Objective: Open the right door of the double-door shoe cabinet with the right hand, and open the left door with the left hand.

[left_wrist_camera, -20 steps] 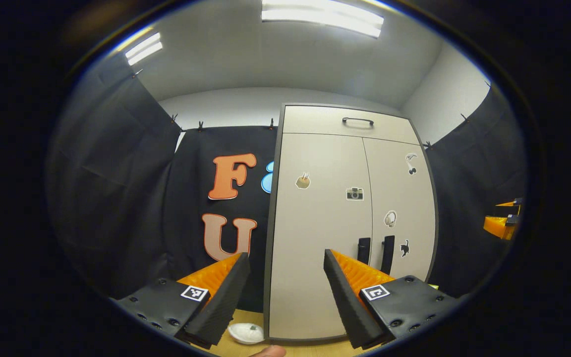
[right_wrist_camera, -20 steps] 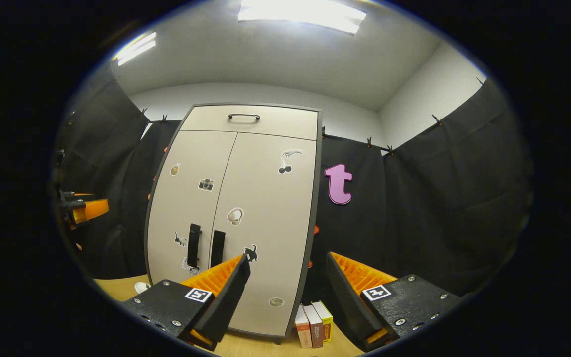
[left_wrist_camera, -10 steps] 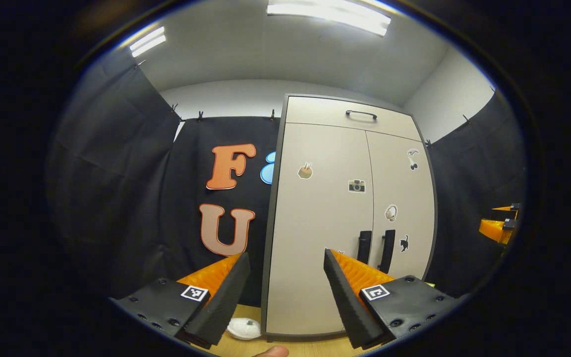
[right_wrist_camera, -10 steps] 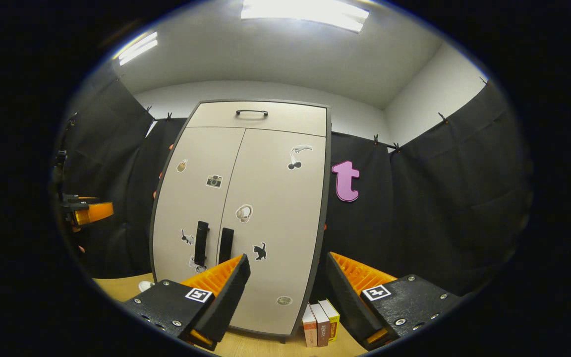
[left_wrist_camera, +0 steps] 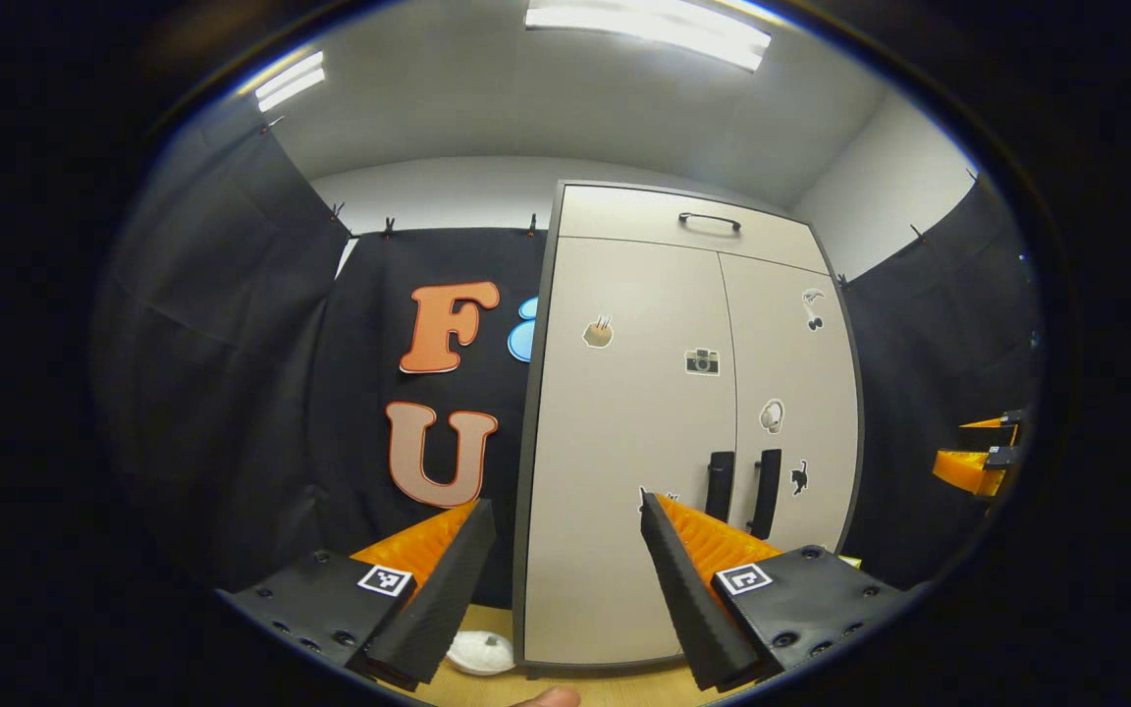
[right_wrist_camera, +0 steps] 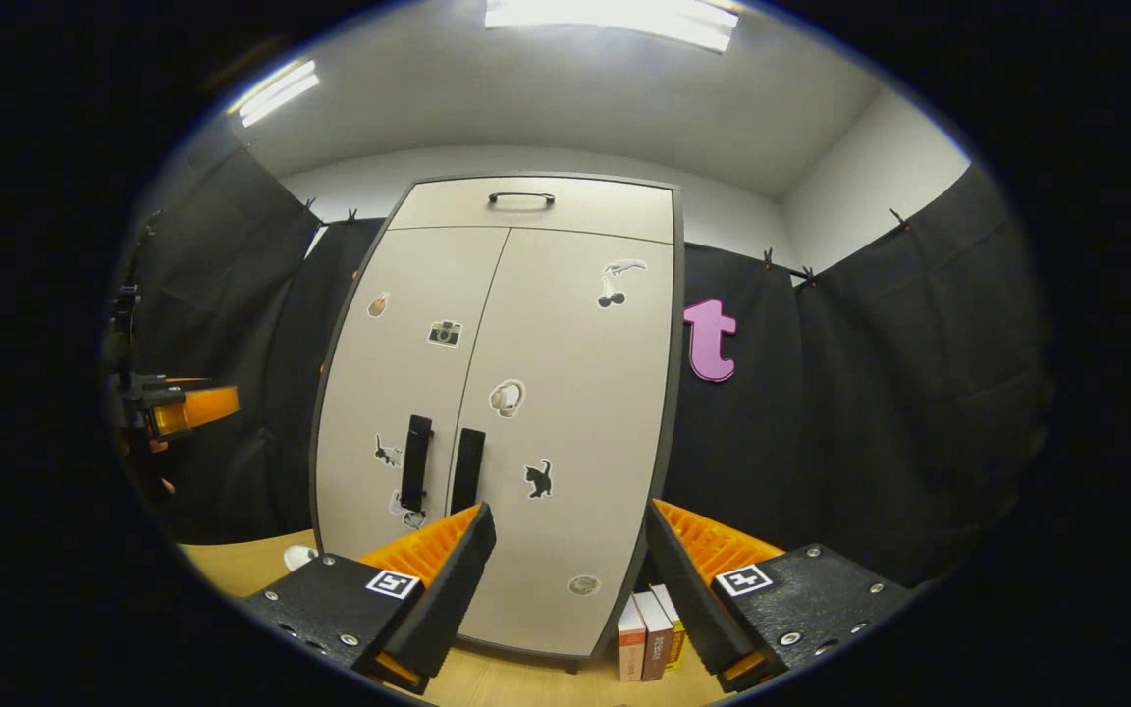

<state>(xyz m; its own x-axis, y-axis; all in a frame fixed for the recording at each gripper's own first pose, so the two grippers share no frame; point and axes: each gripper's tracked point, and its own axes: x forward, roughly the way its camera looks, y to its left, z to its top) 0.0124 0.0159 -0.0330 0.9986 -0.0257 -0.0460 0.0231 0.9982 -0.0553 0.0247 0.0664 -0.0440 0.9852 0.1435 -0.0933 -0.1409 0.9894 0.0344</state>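
Shoe cabinet (right_wrist_camera: 526, 393) stands center frame, both doors shut; left gripper (left_wrist_camera: 561, 550) and right gripper (right_wrist_camera: 565, 555) hang open, touching nothing.

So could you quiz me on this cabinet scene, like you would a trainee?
1. True or false: both cabinet doors are shut.
2. What stands on the floor right of the cabinet? A) books B) shoes C) a bucket
3. Fill in: the right hand-held gripper is ____, gripping nothing.

Key: 1 true. 2 A, the books. 3 open; it is short of the right handle.
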